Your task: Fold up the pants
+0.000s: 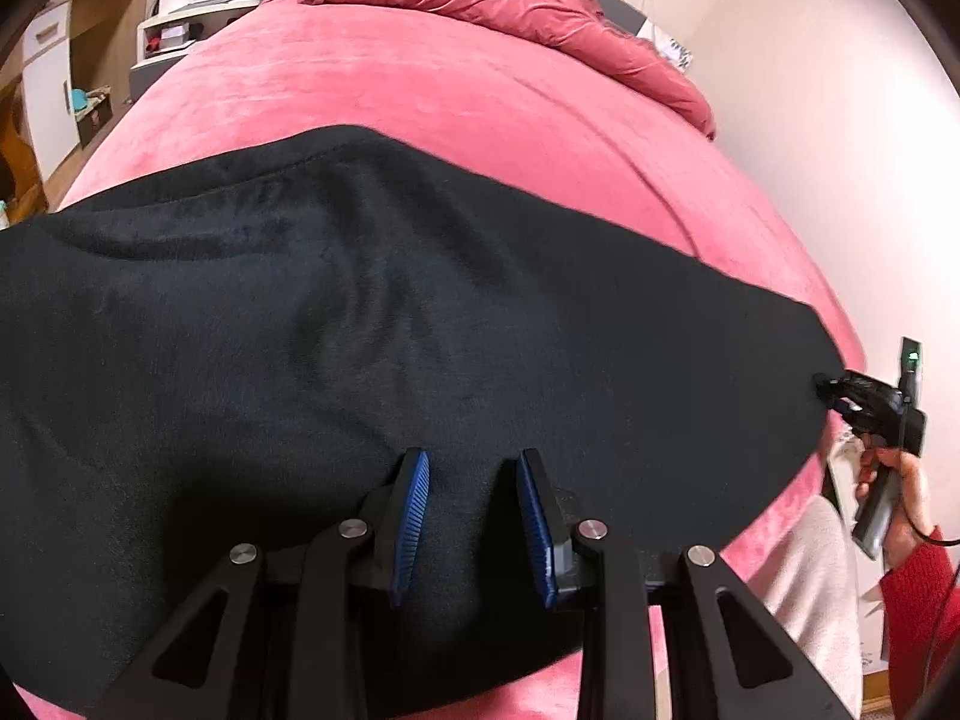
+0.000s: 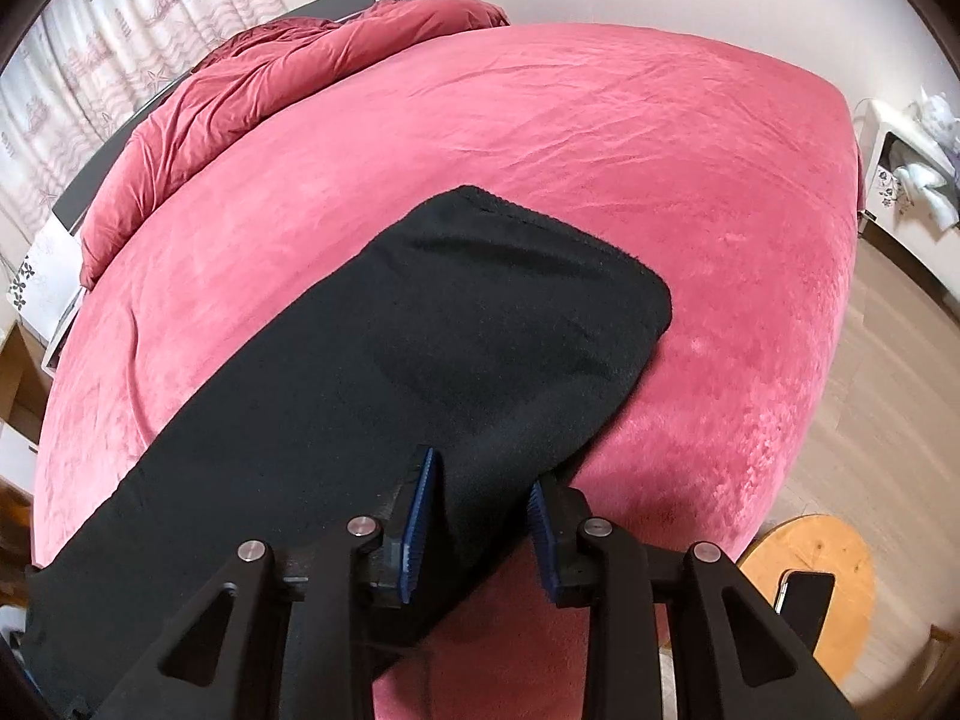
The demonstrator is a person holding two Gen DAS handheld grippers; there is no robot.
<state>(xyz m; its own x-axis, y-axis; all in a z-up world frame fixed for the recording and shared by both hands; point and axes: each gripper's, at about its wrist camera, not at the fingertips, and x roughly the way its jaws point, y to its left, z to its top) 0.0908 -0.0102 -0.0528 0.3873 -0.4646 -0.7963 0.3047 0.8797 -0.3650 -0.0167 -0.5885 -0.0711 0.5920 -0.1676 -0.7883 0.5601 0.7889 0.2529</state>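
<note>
Black fleece pants (image 1: 360,330) lie flat across the pink bed (image 1: 420,90), folded lengthwise into a long band (image 2: 480,330). My left gripper (image 1: 474,456) sits over the near edge of the pants. Its blue pads (image 1: 414,516) stand apart and black cloth fills the gap; whether they press on it does not show. My right gripper (image 2: 483,468) is at the near edge close to the rounded end of the pants. A thick fold of cloth sits between its pads from one to the other. In the left wrist view the right gripper (image 1: 831,393) touches the pants' right end.
A bunched red duvet (image 2: 270,72) lies along the head of the bed. A hand (image 1: 906,498) in a red sleeve (image 1: 918,588) holds the right gripper. A round wooden stool (image 2: 840,546) with a phone (image 2: 804,600) stands on the floor beside the bed. Shelves (image 1: 78,78) stand at the far left.
</note>
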